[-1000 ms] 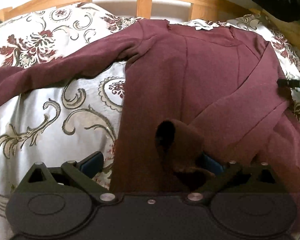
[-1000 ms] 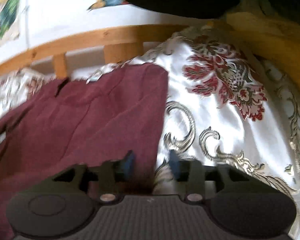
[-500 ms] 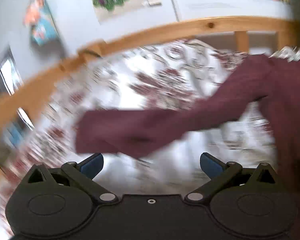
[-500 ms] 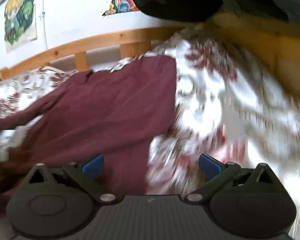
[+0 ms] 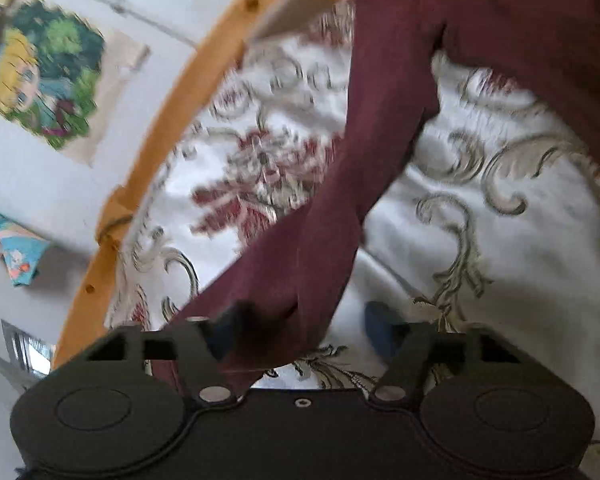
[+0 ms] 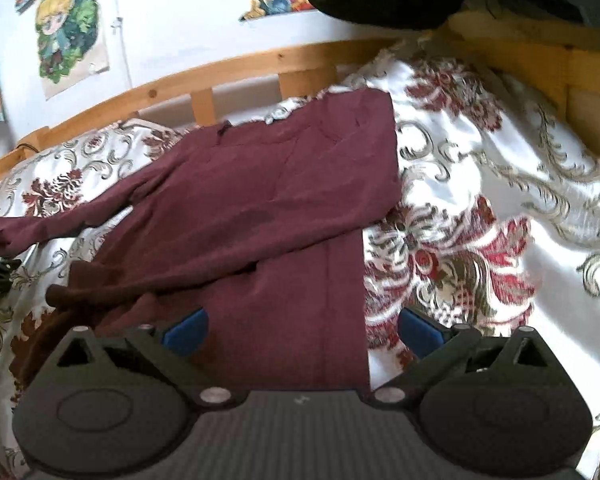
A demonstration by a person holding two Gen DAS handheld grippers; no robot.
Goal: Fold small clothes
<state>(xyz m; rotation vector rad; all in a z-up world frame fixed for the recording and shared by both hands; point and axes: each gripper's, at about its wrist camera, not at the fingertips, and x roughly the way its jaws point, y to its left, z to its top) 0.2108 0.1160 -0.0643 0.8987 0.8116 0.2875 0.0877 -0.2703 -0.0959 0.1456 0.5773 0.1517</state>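
1. My left gripper (image 5: 300,330) has just been closing; its jaws stand about half apart with the end of the maroon knit top's long sleeve (image 5: 340,216) between them. The sleeve lies against the left pad, while the right pad is clear of it, so I cannot tell whether it is gripped.
2. The maroon long-sleeved knit top (image 6: 268,200) lies flat on the bed's white floral-patterned bedspread (image 6: 480,208), its right sleeve folded across the body.
3. My right gripper (image 6: 302,330) is spread wide and holds nothing, hovering over the top's lower right edge.
4. The wooden bed frame rail (image 6: 240,68) runs behind the top.
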